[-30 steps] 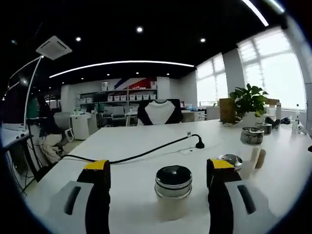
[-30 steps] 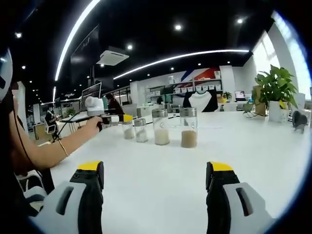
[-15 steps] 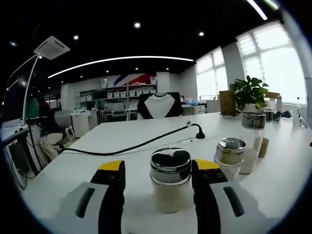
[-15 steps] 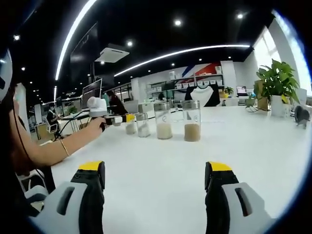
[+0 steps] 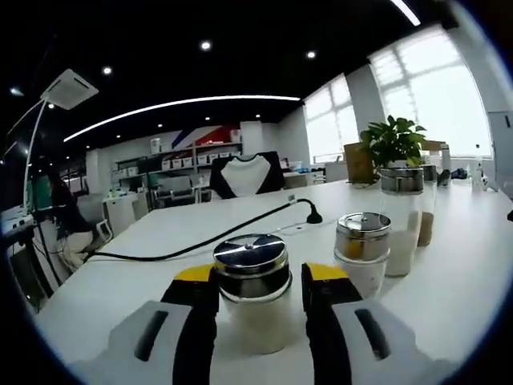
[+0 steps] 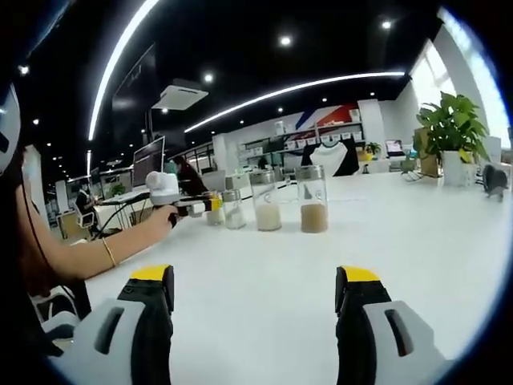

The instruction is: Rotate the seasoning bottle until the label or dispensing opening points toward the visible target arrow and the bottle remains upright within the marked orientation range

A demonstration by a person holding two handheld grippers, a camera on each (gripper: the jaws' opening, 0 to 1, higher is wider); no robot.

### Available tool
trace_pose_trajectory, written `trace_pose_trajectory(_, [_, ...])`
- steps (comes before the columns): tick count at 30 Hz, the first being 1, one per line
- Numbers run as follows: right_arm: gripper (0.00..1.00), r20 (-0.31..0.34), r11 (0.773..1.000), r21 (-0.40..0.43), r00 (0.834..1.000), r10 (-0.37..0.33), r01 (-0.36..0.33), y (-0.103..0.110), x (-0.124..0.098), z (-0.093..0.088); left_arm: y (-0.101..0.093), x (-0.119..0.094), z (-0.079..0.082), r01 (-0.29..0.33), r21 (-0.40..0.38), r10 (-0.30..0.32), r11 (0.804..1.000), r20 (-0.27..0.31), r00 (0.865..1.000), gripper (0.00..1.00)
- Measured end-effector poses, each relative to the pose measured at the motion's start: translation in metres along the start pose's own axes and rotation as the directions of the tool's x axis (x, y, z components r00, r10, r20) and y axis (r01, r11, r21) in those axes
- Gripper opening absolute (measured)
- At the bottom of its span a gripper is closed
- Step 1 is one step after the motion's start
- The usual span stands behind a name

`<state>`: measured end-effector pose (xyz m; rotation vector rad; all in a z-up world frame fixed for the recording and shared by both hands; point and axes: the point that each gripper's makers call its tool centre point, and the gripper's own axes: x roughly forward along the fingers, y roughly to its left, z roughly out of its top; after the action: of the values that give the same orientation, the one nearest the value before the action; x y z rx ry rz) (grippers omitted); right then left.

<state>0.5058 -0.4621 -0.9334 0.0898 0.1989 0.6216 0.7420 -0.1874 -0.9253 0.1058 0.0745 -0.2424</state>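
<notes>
Spanning an office – white table [image 6: 264, 281], potted plant [image 5: 390, 143]

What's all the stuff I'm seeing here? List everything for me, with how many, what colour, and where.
seasoning bottles: four, clear glass with silver lids, in a row on the table; nearest one sits between the left jaws
table: one, white, under everything
cable: one, black, across the table
potted plant: one, green, far table end
left gripper: one, yellow-tipped black jaws, closed on the nearest bottle
right gripper: one, same colours, open
person's arm: one, holding the left gripper
</notes>
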Motion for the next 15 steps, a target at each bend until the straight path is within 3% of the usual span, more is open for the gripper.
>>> trace_pose_trajectory(9, [0.84,0.012,1.0,0.011,1.0,-0.012,0.012,-0.0053,-0.002,0.0014,0.0038,0.0017,-0.0014,-0.001,-0.052,0.001,0.999,0.011,1.0,0.37])
trace_pose_trajectory(13, [0.83,0.01,1.0,0.009,1.0,-0.012,0.012,-0.0049,-0.0026,0.0014,0.0096,-0.0041,-0.0014,-0.064,-0.033,0.064,0.997,0.011,0.998,0.37])
trace_pose_trajectory(15, [0.83,0.013,1.0,0.011,1.0,-0.013,0.013,-0.0049,-0.0033,0.0017,0.01,-0.0033,-0.0012,-0.043,-0.053,0.045,0.998,0.022,0.999,0.37])
